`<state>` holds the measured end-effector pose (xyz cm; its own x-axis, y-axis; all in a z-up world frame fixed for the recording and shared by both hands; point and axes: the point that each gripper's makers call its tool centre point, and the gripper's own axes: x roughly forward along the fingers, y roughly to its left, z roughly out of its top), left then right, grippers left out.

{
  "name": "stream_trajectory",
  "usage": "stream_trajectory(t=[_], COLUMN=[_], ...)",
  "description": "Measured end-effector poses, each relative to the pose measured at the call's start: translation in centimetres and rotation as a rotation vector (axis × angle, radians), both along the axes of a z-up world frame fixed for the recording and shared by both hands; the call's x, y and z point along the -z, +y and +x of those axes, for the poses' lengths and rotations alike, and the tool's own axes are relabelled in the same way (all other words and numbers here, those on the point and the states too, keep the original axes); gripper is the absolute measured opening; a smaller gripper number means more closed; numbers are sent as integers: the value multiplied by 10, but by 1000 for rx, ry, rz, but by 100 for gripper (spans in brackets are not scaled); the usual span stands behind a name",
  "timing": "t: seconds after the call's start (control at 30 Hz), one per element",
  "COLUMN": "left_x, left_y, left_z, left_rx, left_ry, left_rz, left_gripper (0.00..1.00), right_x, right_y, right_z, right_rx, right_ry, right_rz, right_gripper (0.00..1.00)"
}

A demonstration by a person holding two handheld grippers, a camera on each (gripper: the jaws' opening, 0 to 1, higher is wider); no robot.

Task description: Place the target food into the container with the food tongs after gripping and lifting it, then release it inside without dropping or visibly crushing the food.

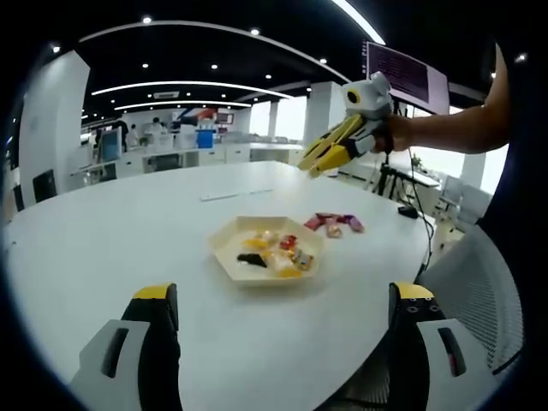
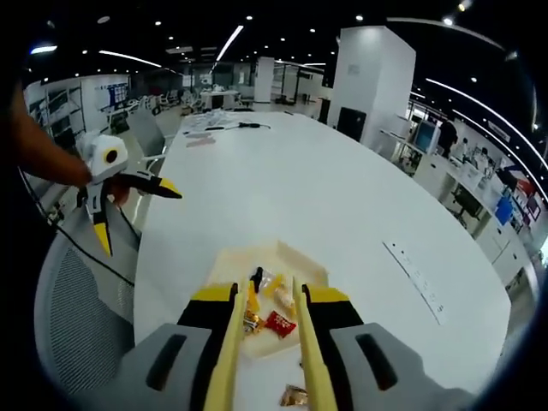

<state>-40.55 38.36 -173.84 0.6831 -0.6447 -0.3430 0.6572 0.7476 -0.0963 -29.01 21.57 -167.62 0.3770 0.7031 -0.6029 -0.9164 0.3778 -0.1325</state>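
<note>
Left gripper view: the left gripper (image 1: 282, 312) hangs with jaws wide apart above the white table (image 1: 103, 240). A hexagonal tray (image 1: 229, 248) holds wrapped snacks (image 1: 276, 253); more wrapped candies (image 1: 334, 223) lie just beside it.

Right gripper view: the right gripper (image 2: 265, 330) clamps yellow food tongs (image 2: 301, 342), tips apart over the tray's snacks. They look light, crinkly and slippery; I'd pinch one mid-wrapper. No lettering is legible.

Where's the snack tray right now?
In the left gripper view the hexagonal tray sits mid-table, loose wrapped snacks just beyond it; in the right gripper view it lies under the tongs.
</note>
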Motion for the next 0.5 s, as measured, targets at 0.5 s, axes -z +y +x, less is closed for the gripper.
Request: stream_trajectory(t=[0.5], left_x=[1], left_y=[1], left_z=[0], left_rx=[-3], left_ry=[0], left_rz=[4], left_gripper=[99], right_x=[5], right_y=[-59], right_z=[0], right_rx=[81], right_ry=[-7], right_rz=[-19], right_gripper=[29])
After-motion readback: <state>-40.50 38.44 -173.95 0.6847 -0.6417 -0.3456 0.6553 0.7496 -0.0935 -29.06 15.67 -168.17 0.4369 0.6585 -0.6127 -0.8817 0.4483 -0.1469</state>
